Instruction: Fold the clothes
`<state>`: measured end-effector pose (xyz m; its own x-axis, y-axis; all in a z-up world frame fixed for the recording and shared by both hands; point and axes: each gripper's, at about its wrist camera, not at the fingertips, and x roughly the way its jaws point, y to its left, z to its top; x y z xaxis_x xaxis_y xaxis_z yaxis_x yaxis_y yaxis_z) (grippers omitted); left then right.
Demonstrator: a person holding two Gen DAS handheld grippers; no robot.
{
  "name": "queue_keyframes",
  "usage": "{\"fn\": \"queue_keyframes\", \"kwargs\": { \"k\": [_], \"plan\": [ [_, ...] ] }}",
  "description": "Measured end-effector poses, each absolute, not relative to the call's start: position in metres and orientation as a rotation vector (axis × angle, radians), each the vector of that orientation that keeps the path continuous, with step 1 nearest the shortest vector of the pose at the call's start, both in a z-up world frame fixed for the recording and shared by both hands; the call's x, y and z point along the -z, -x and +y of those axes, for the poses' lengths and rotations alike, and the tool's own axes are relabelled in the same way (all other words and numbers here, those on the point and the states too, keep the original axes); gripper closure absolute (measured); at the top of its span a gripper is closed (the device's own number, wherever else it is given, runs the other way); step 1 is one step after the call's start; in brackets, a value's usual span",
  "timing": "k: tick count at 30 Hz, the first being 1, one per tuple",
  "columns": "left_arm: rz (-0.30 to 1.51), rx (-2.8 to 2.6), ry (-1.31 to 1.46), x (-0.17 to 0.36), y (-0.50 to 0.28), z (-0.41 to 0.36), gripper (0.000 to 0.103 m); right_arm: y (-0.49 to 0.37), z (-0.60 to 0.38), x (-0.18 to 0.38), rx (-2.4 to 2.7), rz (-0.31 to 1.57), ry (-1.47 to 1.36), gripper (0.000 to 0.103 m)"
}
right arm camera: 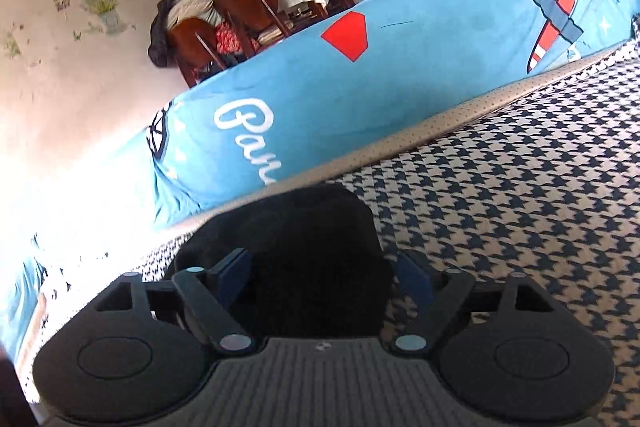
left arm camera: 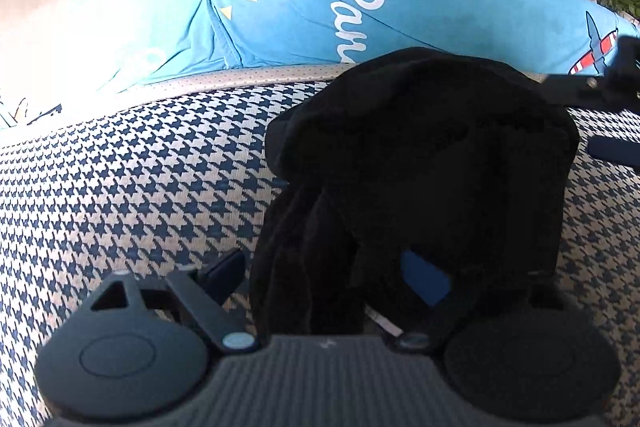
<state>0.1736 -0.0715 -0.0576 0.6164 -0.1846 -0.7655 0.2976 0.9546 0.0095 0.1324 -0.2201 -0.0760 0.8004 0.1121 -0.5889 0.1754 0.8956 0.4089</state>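
- My left gripper (left arm camera: 332, 267): fingers spread apart, black garment (left arm camera: 420, 163) bunched between them, not pinched.
- Garment sits in a heap on the houndstooth cushion (left arm camera: 140, 179), close to the blue printed cover (left arm camera: 304, 7) behind it.
- My right gripper (right arm camera: 324, 267): fingers apart, the dark garment (right arm camera: 312, 247) lying between them, no clamp that I can see.
- Wooden chairs (right arm camera: 244, 7) stand beyond the cover.

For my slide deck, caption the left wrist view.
Left tool open around bunched black garment on houndstooth cushion.
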Motion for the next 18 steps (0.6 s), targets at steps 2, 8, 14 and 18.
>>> {"fn": "queue_keyframes", "kwargs": {
  "k": [2,8,14,18],
  "plan": [
    [0.856,0.273,-0.137,0.057,-0.173,-0.069,0.029,-0.139,-0.22,0.078,0.031,0.641,-0.477,0.019],
    [0.817,0.218,-0.099,0.047,-0.174,-0.052,0.044,-0.149,-0.213,0.084,0.009,0.608,-0.469,0.052],
    [0.78,0.165,-0.06,0.037,-0.174,-0.035,0.04,-0.14,-0.196,0.078,-0.062,0.575,-0.388,0.088],
    [0.794,0.146,-0.023,0.036,-0.178,-0.024,0.038,-0.133,-0.188,0.074,-0.108,0.557,-0.364,0.09]
  ]
}}
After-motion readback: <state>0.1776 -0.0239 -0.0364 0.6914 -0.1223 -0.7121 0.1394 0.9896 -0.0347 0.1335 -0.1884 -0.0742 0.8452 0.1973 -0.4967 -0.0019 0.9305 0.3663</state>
